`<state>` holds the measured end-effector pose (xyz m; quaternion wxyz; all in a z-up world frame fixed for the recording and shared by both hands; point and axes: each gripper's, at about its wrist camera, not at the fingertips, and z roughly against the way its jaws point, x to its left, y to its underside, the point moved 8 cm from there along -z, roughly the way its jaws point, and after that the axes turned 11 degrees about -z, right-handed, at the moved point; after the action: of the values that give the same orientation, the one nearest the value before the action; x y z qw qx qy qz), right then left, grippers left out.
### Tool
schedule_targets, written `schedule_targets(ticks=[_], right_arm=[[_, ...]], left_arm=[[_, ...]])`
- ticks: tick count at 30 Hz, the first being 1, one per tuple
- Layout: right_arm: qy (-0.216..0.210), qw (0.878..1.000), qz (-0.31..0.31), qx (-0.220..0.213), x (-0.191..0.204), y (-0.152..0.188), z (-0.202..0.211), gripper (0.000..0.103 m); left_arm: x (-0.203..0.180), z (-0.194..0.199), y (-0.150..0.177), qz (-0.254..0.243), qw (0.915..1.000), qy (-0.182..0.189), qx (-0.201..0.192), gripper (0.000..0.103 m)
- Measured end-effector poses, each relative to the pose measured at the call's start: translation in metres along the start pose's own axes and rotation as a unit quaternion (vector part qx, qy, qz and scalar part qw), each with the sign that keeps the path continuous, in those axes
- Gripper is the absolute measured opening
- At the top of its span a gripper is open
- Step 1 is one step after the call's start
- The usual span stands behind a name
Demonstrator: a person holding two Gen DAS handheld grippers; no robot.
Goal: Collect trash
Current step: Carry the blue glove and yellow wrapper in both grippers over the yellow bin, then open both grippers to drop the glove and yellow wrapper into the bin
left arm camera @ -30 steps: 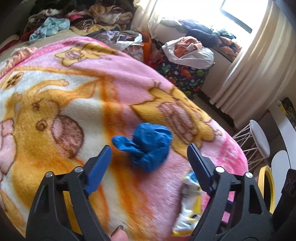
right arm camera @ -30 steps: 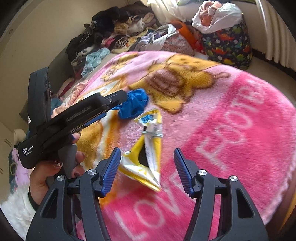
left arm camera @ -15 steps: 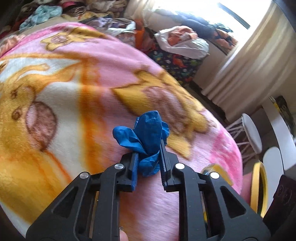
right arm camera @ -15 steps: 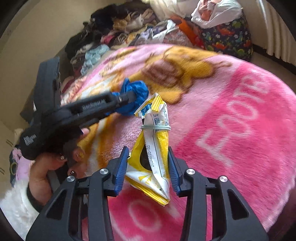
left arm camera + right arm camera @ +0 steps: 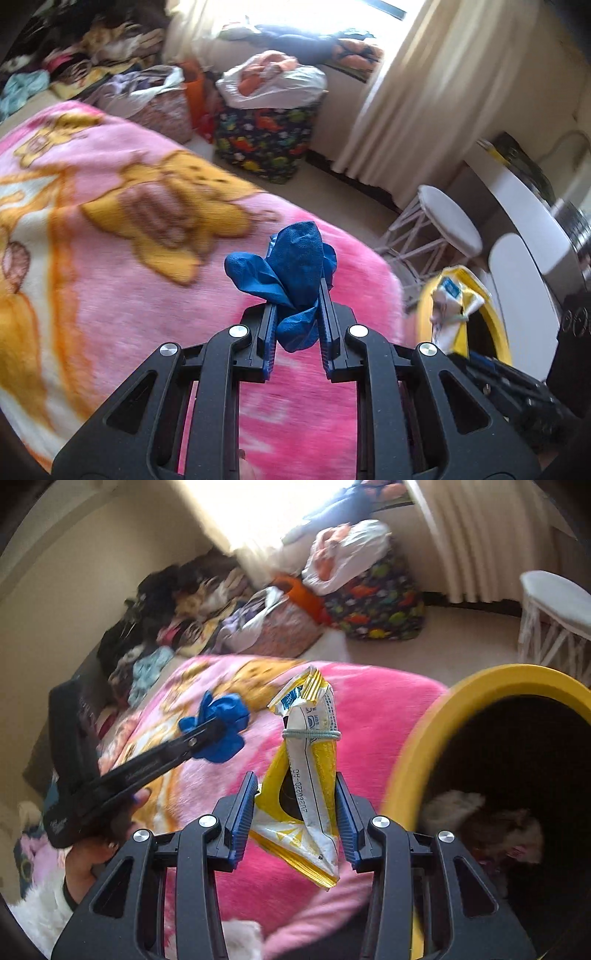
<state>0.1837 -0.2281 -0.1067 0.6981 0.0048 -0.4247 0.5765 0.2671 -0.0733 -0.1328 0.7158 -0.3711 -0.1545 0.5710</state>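
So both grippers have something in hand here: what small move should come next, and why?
Probably carry the right gripper a little to the right, over the yellow bin, and release. It is shut on the yellow wrapper, clear of the pink blanket, with the bin's opening just beside it.

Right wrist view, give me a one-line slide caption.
Right gripper holds a banded yellow wrapper beside the yellow bin; left gripper holds a blue glove.
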Motion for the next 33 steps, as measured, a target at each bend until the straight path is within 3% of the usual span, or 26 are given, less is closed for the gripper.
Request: schedule_targets(ticks=[15, 18, 20, 23, 26, 28, 33], right_arm=[[0.057, 0.993, -0.090, -0.059, -0.104, -0.009, 0.073, 0.040], [0.063, 0.990, -0.112, -0.064, -0.121, -0.009, 0.083, 0.045], [0.070, 0.986, -0.131, -0.076, -0.134, -0.008, 0.093, 0.057], [0.080, 0.982, -0.143, -0.088, -0.148, -0.006, 0.107, 0.061], [0.096, 0.978, -0.153, -0.101, -0.159, -0.002, 0.121, 0.066], [0.108, 0.976, -0.153, -0.110, -0.165, 0.002, 0.131, 0.070], [0.122, 0.975, -0.133, -0.128, -0.161, 0.007, 0.146, 0.078]], left_arm=[[-0.128, -0.008, 0.016, -0.095, 0.9923, 0.078, 0.016, 0.013], [-0.151, -0.012, 0.023, -0.114, 0.9889, 0.092, 0.023, 0.013], [-0.163, -0.015, 0.027, -0.123, 0.9871, 0.099, 0.029, 0.014], [-0.179, -0.019, 0.035, -0.140, 0.9836, 0.107, 0.038, 0.017], [-0.194, -0.023, 0.042, -0.153, 0.9800, 0.118, 0.048, 0.027], [-0.200, -0.023, 0.047, -0.163, 0.9786, 0.116, 0.046, 0.047], [-0.200, -0.015, 0.050, -0.170, 0.9790, 0.105, 0.037, 0.074]])
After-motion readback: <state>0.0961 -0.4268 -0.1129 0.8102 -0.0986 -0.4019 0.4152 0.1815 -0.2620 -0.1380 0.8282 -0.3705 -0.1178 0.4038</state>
